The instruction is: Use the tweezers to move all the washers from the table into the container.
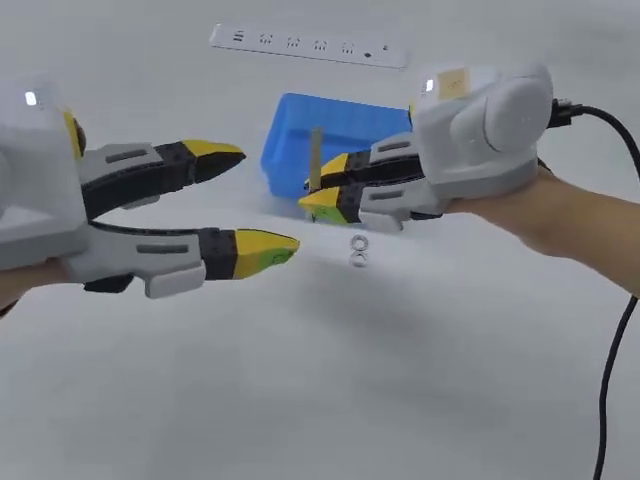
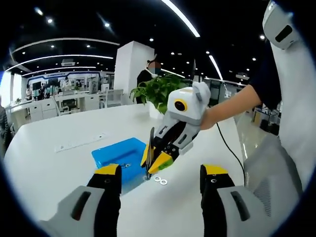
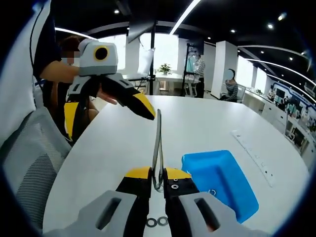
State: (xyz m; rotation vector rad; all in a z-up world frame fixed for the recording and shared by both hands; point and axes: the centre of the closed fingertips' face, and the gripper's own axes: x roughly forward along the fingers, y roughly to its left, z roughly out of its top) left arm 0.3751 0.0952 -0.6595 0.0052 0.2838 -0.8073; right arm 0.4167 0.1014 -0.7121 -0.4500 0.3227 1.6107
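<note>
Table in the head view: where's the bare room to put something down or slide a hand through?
The near table, from the washers toward the viewer, is bare. So is the band between the blue container and the power strip. Crowded: the middle, where the right gripper with tweezers meets container and washers.

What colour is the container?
The container is blue, clearest in the right gripper view.

So the left gripper [image 2: 162,173] has its jaws spread wide at the bottom. Facing it, the right gripper [image 2: 155,161] is pinching the tweezers [image 2: 150,140], tips down near two washers [image 2: 160,180] lying just beside the blue container [image 2: 118,154].
</note>
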